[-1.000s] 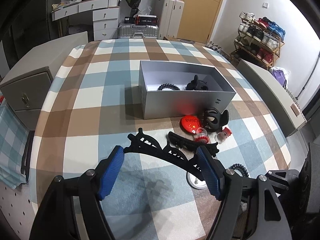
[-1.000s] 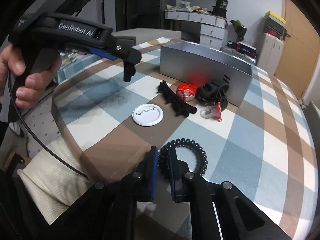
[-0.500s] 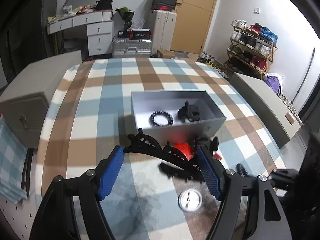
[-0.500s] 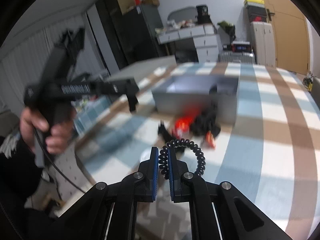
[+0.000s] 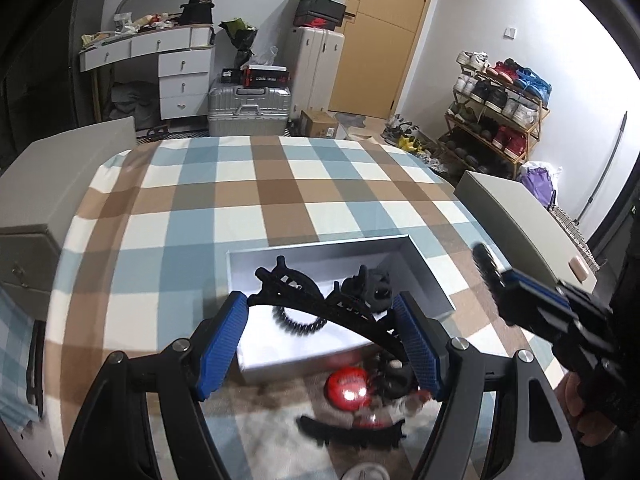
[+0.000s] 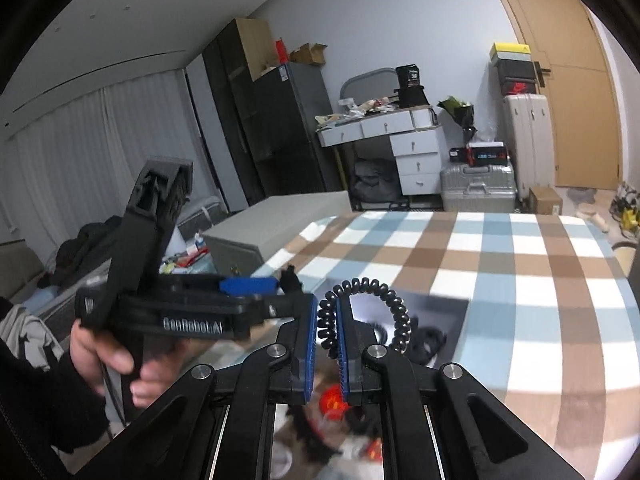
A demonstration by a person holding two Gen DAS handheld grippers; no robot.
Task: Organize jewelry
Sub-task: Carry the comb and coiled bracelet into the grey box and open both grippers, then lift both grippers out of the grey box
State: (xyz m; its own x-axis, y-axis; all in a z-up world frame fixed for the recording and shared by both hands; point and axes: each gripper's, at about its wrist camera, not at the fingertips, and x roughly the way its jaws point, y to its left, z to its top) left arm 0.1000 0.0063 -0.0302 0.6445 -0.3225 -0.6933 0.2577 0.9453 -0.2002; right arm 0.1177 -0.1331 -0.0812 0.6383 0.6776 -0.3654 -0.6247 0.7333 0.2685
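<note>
While both of my loads hang over the grey box [image 5: 430, 276], I have the left tool [image 5: 320, 340] spread wide and braced on the ends of a black hair comb [image 5: 320, 304], and the right tool [image 6: 324, 340] pressed together on a black spiral hair tie [image 6: 368, 312]. My worry is the comb: I judge that only its tips meet the blue pads, so a small tilt could let it spring out and land on the checked desk [image 5: 280, 192] instead of in the box. The hair tie is pinched at one edge and dangling, so it may snag the pad when I let go. A second spiral tie [image 5: 298, 320] and a black claw clip [image 5: 372, 286] already lie inside. Below the box the view is smeared; I make out a red round badge [image 5: 348, 384] and another dark comb [image 5: 352, 432], little else.
</note>
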